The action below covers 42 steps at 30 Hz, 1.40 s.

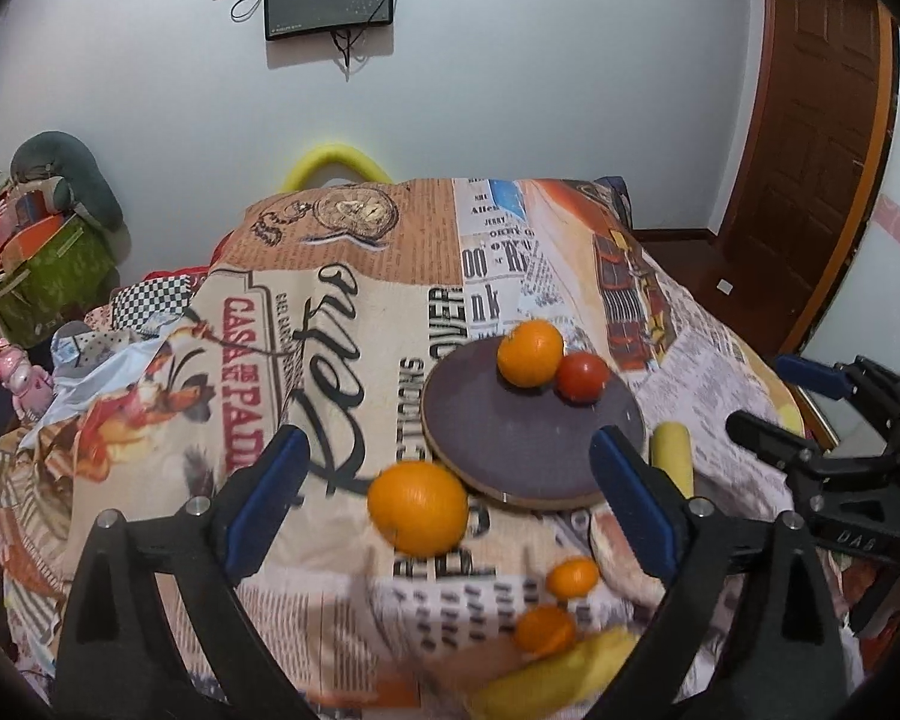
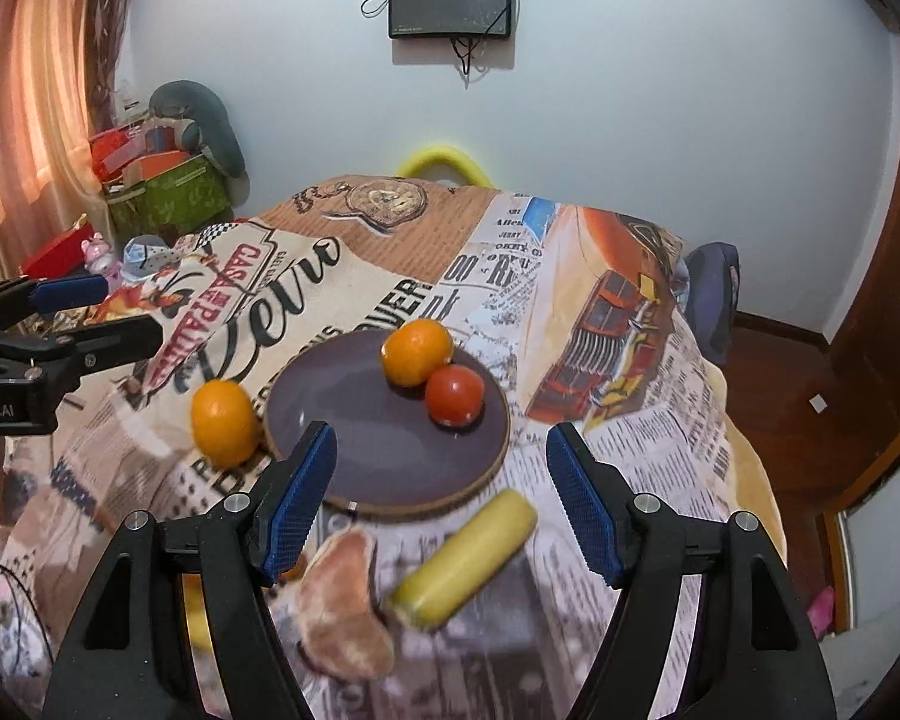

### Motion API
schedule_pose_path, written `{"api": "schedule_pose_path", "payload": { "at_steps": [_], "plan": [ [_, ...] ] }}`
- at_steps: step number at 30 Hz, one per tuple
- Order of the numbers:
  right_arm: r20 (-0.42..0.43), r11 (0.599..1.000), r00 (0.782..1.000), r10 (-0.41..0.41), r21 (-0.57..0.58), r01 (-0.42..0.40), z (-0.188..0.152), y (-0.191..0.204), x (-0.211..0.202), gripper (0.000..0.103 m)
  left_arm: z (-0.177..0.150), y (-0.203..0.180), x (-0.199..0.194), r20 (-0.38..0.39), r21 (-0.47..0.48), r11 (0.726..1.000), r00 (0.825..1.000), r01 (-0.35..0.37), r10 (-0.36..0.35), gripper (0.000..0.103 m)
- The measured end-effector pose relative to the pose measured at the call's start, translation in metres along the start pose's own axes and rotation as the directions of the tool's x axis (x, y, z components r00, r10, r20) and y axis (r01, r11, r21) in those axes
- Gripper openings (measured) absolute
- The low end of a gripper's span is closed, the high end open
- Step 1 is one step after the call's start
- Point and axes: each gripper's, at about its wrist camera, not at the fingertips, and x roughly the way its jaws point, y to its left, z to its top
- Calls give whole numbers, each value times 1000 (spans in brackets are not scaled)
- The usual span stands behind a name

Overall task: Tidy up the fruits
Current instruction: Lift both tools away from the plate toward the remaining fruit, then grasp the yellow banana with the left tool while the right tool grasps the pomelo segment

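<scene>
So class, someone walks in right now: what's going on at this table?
A person holding a gripper in each hand is sorting fruit onto a plate. An orange and a tomato already sit on it, touching. Both the left gripper and right gripper are open and hold nothing. Another orange lies on the cloth beside the plate's left edge, with a banana and other fruit nearer the grippers.

4 oranges [image 1: 417, 507], maybe; 1 tomato [image 1: 582, 377].

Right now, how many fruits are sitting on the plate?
2: an orange at the far side of the plate, and a red tomato touching it on the right.
</scene>
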Motion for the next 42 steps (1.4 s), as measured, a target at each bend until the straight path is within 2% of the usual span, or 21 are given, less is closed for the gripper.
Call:
{"api": "schedule_pose_path", "payload": {
  "at_steps": [11,20,22,25,27,31,33,35,37,40,42],
  "plan": [
    [-24,1000,1000,1,16,-1,-36,14,-29,70,-59,-5,-10,-99,-14,1000,995,17,-18,96],
    [-76,1000,997,1,21,1,-68,19,-31,72,-115,-19,15,-241,-30,998,969,51,-57,96],
    [-93,1000,996,3,22,0,-74,19,-28,72,-120,-27,20,-258,-14,998,964,59,-61,96],
    [-112,1000,994,4,27,-1,-82,17,-25,72,-121,-41,25,-254,25,998,966,59,-51,96],
    [-119,999,993,5,34,-1,-86,14,-24,72,-120,-53,29,-250,73,995,967,70,-50,101],
    [-132,999,991,8,52,-1,-89,8,-21,72,-125,-70,41,-277,162,982,959,99,-51,101],
    [-138,998,990,12,55,-5,-90,8,-19,72,-130,-71,50,-312,162,979,948,123,-68,101],
    [-145,998,989,16,55,-9,-92,7,-17,72,-134,-69,54,-308,170,979,950,111,-54,101],
    [-154,998,988,24,56,-15,-93,8,-13,72,-136,-65,53,-295,162,979,953,124,-72,100],
    [-171,998,984,40,58,-31,-95,10,-6,72,-136,-57,45,-270,148,980,959,133,-89,83],
    [-181,998,982,52,56,-42,-95,13,-1,72,-138,-48,38,-257,138,982,962,127,-88,68]
  ]
}}
